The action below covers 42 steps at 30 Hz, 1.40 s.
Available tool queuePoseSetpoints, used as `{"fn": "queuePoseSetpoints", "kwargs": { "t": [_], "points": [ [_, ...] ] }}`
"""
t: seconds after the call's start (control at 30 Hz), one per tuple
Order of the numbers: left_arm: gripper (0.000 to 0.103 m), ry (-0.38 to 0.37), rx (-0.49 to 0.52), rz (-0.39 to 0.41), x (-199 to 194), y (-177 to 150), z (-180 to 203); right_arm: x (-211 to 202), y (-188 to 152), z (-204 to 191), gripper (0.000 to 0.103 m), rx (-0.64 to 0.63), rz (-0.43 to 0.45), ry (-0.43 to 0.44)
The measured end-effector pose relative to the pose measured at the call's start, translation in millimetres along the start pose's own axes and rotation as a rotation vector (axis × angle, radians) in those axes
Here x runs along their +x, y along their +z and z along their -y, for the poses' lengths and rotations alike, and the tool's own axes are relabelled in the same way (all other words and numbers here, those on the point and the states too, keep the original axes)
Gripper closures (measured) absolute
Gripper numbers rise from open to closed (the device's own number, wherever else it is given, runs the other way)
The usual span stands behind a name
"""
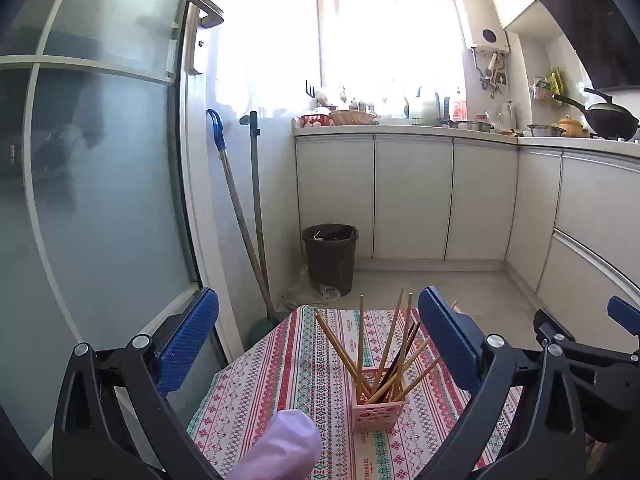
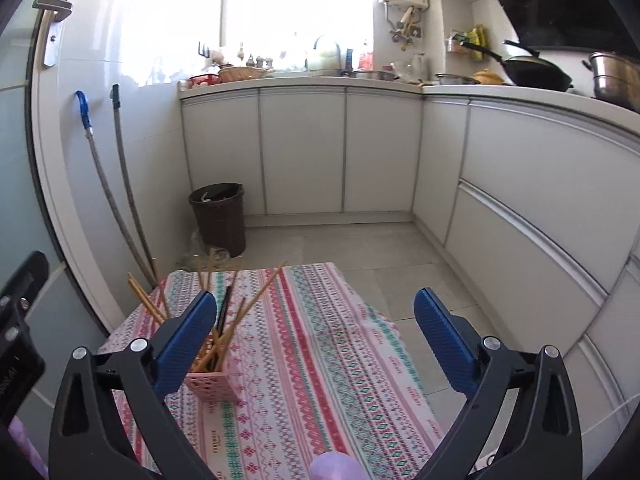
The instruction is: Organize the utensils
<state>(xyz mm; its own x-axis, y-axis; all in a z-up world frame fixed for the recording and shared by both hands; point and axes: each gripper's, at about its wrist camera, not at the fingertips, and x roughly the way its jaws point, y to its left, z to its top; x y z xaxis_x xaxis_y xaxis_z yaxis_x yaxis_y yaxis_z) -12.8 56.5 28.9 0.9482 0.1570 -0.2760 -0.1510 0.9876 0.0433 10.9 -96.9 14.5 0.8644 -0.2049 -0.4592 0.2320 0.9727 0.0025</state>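
A pink perforated holder (image 1: 379,410) stands on a small table with a patterned cloth (image 1: 280,380). Several wooden chopsticks (image 1: 361,344) and a dark one stand fanned out in it. My left gripper (image 1: 318,336) is open and empty, held above and behind the holder. In the right wrist view the holder (image 2: 212,384) sits at the left, partly behind my left finger. My right gripper (image 2: 316,336) is open and empty over the cloth (image 2: 320,360). The right gripper also shows at the right edge of the left wrist view (image 1: 580,352).
A dark bin (image 1: 330,258) stands on the floor beyond the table. Mop handles (image 1: 240,208) lean on the wall by a glass door (image 1: 100,160). White cabinets (image 2: 520,184) run along the back and right. A lilac gloved fingertip (image 1: 288,444) shows at the bottom.
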Motion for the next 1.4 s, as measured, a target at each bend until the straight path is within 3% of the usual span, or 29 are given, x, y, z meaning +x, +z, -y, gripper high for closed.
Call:
{"fn": "queuePoseSetpoints", "kwargs": {
  "t": [0.3, 1.4],
  "points": [
    [0.007, -0.011, 0.061, -0.046, 0, -9, 18, -13, -5, 17, 0.007, -0.017, 0.025, -0.053],
    [0.007, -0.024, 0.056, -0.105, 15, -14, 22, -2, -11, 27, 0.007, 0.009, -0.038, -0.016]
  ]
}}
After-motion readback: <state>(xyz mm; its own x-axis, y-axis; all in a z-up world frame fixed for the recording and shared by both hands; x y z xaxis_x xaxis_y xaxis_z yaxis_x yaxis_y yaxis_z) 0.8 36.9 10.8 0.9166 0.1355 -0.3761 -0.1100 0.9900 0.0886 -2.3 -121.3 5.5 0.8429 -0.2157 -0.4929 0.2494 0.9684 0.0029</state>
